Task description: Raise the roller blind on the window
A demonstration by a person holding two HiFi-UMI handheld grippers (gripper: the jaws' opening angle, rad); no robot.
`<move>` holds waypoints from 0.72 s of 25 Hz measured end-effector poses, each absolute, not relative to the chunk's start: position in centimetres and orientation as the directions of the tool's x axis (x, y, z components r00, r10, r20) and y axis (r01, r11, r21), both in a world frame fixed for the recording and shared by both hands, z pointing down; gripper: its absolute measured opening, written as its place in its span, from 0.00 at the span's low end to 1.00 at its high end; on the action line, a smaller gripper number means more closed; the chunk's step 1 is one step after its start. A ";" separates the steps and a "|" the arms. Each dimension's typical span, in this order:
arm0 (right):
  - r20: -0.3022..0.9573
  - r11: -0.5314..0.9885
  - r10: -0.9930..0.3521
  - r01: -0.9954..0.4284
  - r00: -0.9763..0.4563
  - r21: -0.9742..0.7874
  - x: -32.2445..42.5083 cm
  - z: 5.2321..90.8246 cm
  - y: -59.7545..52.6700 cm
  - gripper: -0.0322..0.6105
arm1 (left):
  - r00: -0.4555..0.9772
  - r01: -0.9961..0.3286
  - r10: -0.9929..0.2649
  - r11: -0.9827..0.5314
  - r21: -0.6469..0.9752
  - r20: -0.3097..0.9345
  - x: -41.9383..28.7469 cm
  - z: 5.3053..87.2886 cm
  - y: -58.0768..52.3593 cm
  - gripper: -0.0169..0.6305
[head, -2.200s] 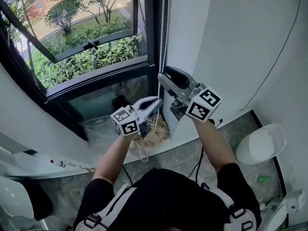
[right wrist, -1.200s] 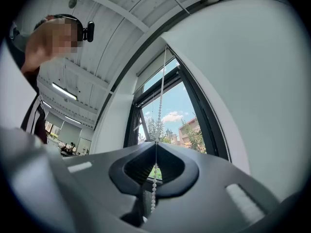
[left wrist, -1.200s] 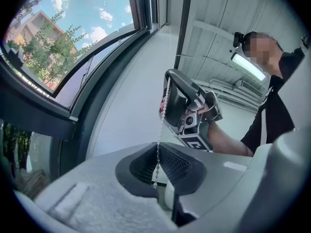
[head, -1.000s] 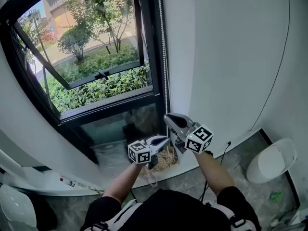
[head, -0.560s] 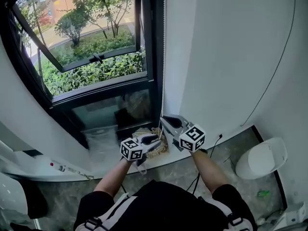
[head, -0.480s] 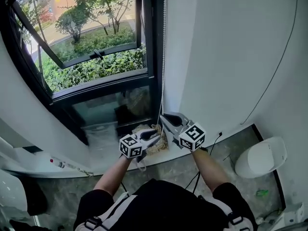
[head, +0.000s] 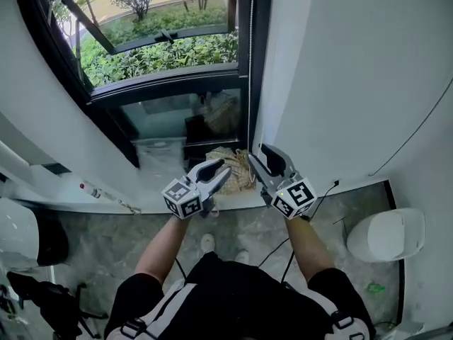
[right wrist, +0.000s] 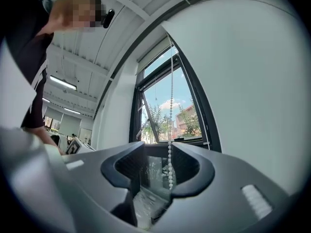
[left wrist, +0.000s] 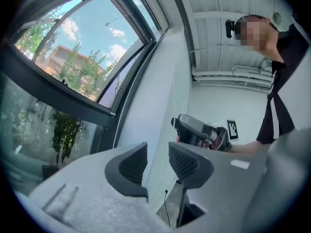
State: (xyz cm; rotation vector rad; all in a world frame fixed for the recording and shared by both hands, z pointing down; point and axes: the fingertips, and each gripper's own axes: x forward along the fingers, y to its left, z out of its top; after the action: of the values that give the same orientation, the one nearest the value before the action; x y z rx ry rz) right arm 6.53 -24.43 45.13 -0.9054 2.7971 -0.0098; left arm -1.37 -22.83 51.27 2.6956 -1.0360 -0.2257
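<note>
Wall [head: 340,62] – white, plain, filling the right half of the head view; a thin black cable [head: 419,127] runs across it.
Window [head: 170,41] – black frame, one sash tilted outward, glass showing shrubs and trees. It stands left of the wall, and a lower pane reaches down to the sill.
Floor [head: 99,239] – grey stone, beneath the sill.
Person [head: 233,296] – dark top, both forearms stretched toward the foot of the window frame.
White rounded fixture [head: 386,234] – on the floor at lower right, well apart from the hands.
Woven basket [head: 230,163] – pale, on the sill between the two grippers.
Right gripper [head: 263,153] – pointing up at the frame edge. Its jaws stand apart, a moderate gap, with the chain hanging inside the gap close to the right-hand pad and not pinched.
Left gripper [head: 222,168] – just beside the right one, lower and to its left. Jaws slightly parted, nothing between them.
Bead chain [right wrist: 170,149] – white, the blind's pull. It drops straight down the right edge of the window frame into the right gripper's jaws.
</note>
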 end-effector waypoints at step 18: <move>-0.124 0.798 -0.596 -0.566 -0.794 -0.209 2.8 50.1 -11.2 0.17 | 0.547 -0.798 -0.835 -0.540 0.269 -0.055 -15.2 51.0 -8.9 0.03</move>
State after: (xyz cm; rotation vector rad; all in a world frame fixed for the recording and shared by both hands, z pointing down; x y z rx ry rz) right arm 2.80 -11.18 50.06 -0.9139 2.8026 -0.2393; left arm -15.23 -8.88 51.00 2.5705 -1.3769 -0.2607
